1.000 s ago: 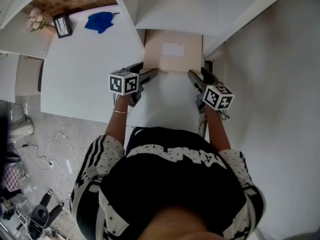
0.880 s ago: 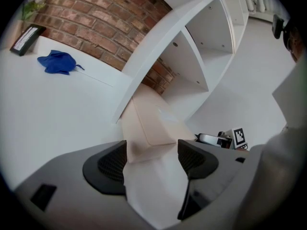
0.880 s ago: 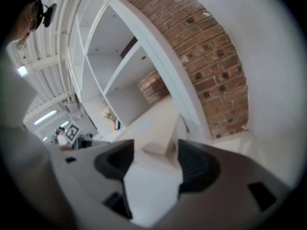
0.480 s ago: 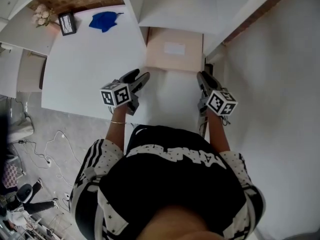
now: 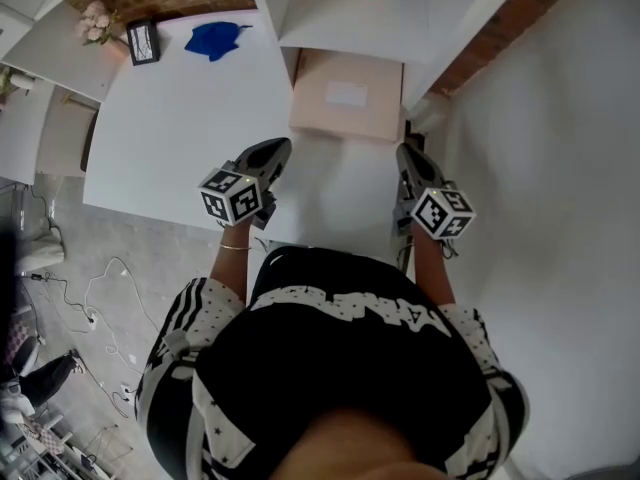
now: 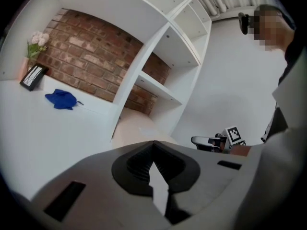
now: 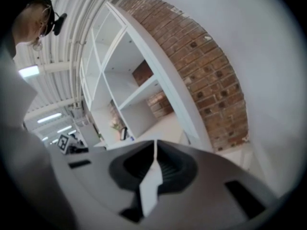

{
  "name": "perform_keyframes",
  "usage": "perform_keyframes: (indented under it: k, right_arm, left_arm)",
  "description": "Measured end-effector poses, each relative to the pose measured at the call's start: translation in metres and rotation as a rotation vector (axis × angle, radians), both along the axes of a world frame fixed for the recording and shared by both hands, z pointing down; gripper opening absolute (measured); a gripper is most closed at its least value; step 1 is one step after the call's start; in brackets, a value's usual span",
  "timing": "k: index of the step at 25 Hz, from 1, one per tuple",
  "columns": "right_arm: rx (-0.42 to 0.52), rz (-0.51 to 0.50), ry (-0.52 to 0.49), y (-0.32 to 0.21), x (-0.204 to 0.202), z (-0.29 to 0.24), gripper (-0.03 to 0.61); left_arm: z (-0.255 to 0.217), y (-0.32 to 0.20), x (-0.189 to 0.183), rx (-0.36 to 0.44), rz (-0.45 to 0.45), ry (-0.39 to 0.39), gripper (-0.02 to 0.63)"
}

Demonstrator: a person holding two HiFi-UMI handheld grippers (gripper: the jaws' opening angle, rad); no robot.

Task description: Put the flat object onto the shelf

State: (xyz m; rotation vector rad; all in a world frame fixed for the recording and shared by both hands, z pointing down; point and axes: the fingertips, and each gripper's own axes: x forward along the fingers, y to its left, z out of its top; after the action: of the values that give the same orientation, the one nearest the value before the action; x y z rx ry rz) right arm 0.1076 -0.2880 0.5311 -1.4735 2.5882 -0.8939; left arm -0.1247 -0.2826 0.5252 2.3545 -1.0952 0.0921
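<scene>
A flat pale-pink object (image 5: pixel 345 96) with a white label lies on the bottom board of the white shelf (image 5: pixel 350 13), between its uprights; the left gripper view shows the flat object (image 6: pixel 135 127) too. My left gripper (image 5: pixel 274 150) hangs short of the object's near left corner, shut and empty. The right gripper (image 5: pixel 405 155) sits off the near right corner, also shut with nothing in it. Neither touches the object. In the gripper views, the left gripper (image 6: pixel 153 145) and the right gripper (image 7: pixel 155 145) each show their jaws pressed together.
A white table (image 5: pixel 170 118) spreads to the left with a blue cloth (image 5: pixel 215 38), a small picture frame (image 5: pixel 143 40) and flowers (image 5: pixel 95 18) at its far edge. A brick wall stands behind the shelf. Cables lie on the floor at left.
Both grippers have drawn back from the flat object's sides towards the person and closed their jaws. The object stays on the shelf board.
</scene>
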Motion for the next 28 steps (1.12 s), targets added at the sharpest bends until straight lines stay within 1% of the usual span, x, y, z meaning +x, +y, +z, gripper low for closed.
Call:
perform_keyframes:
  k: [5, 8, 10, 14, 20, 25, 28]
  right_arm:
    - [0.041, -0.029, -0.009, 0.007, -0.003, -0.017, 0.035]
    - [0.066, -0.042, -0.015, 0.01, -0.003, -0.026, 0.035]
    - [0.078, -0.051, -0.019, 0.012, -0.004, -0.031, 0.035]
    - [0.097, -0.07, -0.023, 0.015, -0.007, -0.037, 0.035]
    - [0.109, -0.081, -0.032, 0.02, -0.01, -0.044, 0.034]
    - [0.117, -0.096, -0.02, 0.022, -0.011, -0.046, 0.029]
    - [0.118, -0.106, -0.03, 0.021, -0.012, -0.048, 0.029]
  left_arm:
    - [-0.019, 0.011, 0.019, 0.074, 0.058, -0.065, 0.031]
    - [-0.026, 0.015, 0.025, 0.115, 0.055, -0.091, 0.031]
    - [-0.029, 0.018, 0.028, 0.127, 0.055, -0.097, 0.031]
    - [-0.03, 0.022, 0.031, 0.137, 0.052, -0.118, 0.031]
    - [-0.031, 0.024, 0.036, 0.141, 0.042, -0.125, 0.032]
    - [-0.032, 0.022, 0.037, 0.135, 0.029, -0.137, 0.032]
    - [-0.032, 0.02, 0.036, 0.13, 0.018, -0.142, 0.032]
